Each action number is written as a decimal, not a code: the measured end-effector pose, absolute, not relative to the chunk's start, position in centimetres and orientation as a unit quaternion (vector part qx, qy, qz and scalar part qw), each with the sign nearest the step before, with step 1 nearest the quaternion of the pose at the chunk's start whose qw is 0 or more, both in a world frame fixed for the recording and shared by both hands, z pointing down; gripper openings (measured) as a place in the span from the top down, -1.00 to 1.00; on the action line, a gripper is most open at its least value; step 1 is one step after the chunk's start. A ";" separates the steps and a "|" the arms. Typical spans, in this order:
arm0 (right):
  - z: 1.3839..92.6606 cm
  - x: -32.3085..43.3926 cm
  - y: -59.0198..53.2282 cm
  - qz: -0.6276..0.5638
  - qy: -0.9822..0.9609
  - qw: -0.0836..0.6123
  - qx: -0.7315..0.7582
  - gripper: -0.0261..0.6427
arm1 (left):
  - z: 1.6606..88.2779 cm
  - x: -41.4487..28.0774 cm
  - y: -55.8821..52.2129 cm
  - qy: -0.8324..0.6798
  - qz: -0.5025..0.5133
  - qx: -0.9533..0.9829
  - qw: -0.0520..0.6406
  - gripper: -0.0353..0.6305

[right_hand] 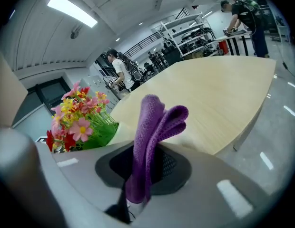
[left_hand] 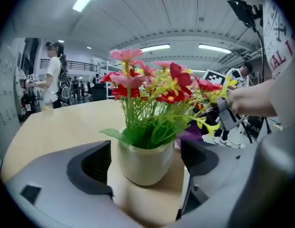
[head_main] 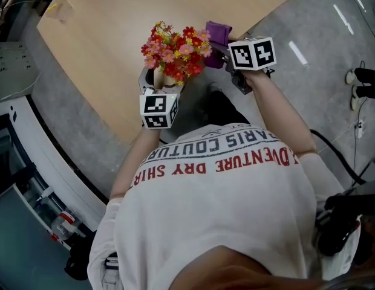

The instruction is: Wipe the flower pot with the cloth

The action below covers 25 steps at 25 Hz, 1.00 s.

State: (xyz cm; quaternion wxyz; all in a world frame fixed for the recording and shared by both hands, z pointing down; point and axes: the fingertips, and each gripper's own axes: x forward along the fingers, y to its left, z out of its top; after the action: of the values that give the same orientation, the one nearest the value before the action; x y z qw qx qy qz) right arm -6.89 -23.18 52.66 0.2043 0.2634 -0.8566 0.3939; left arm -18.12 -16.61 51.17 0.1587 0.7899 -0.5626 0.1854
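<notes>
- Light wood table (head_main: 145, 17) filled the upper part of the head view – grey floor (head_main: 308, 71) to its right
- Person in a white printed shirt (head_main: 224, 198) stood at the table's near edge, one gripper in each hand
- Bystander in a white top (left_hand: 54, 75) stood at the table's far side in the left gripper view
- Red, pink and yellow flowers (head_main: 175, 53) on green stems stood upright in the pot
- Cream flower pot (left_hand: 143, 167) sat on the table close to the near edge, right between the left gripper's jaws
- Left gripper (left_hand: 145, 156) was spread wide round the pot – not clamped; the pad on that view's left sat at the pot wall, with a sliver of gap at the other pad
- Right gripper (right_hand: 145, 167) was clenched on the purple cloth (right_hand: 152, 122), whose folded end stuck up out of the jaws
- In the head view the cloth was just beside the flowers, on their right
</notes>
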 end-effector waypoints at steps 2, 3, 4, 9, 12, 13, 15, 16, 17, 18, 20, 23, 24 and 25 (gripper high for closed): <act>52.7 -6.5 -22.9 0.395 -0.856 0.201 0.266 0.75 | 51.3 -17.6 -16.8 -0.587 0.180 0.774 0.153 -0.44; 52.7 -6.3 -22.8 0.395 -0.856 0.200 0.268 0.75 | 51.4 -17.3 -17.1 -0.597 0.179 0.768 0.150 -0.44; 52.8 -6.1 -22.8 0.396 -0.855 0.199 0.270 0.75 | 51.6 -17.2 -17.4 -0.606 0.177 0.761 0.146 -0.45; 53.0 -5.1 -22.2 0.394 -0.851 0.202 0.282 0.75 | 51.7 -17.5 -18.8 -0.632 0.171 0.748 0.109 -0.45; 52.9 -4.5 -21.6 0.394 -0.848 0.203 0.289 0.75 | 51.6 -17.5 -18.7 -0.632 0.169 0.750 0.102 -0.45; 52.8 -4.5 -21.5 0.395 -0.848 0.201 0.290 0.75 | 51.5 -17.5 -18.6 -0.631 0.168 0.750 0.102 -0.44; 52.6 -4.5 -21.6 0.395 -0.848 0.199 0.292 0.75 | 51.5 -17.6 -18.7 -0.628 0.168 0.754 0.100 -0.45; 52.5 -4.6 -21.6 0.394 -0.849 0.199 0.292 0.75 | 51.4 -17.7 -18.7 -0.622 0.169 0.758 0.099 -0.45; 52.3 -4.8 -21.7 0.394 -0.849 0.197 0.291 0.75 | 51.4 -17.7 -18.8 -0.614 0.170 0.764 0.099 -0.44; 52.1 -5.0 -21.7 0.395 -0.850 0.195 0.289 0.75 | 51.3 -17.7 -18.9 -0.602 0.173 0.773 0.098 -0.45; 51.9 -5.2 -21.8 0.394 -0.851 0.197 0.284 0.75 | 51.3 -17.9 -19.1 -0.575 0.178 0.793 0.095 -0.44; 52.0 -5.0 -21.6 0.398 -0.851 0.206 0.273 0.75 | 50.9 -18.0 -19.4 -0.524 0.187 0.826 0.090 -0.45; 52.1 -4.9 -21.3 0.402 -0.851 0.206 0.269 0.75 | 50.8 -18.0 -19.4 -0.504 0.191 0.838 0.088 -0.45; 52.1 -4.8 -21.1 0.405 -0.851 0.205 0.266 0.75 | 50.7 -17.9 -19.3 -0.483 0.197 0.849 0.086 -0.44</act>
State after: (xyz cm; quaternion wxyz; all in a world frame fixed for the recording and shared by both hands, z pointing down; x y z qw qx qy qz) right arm -4.78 -21.07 52.09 0.2050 0.2660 -0.8505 0.4048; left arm -17.89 -19.29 50.71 0.0861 0.8488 -0.4831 0.1969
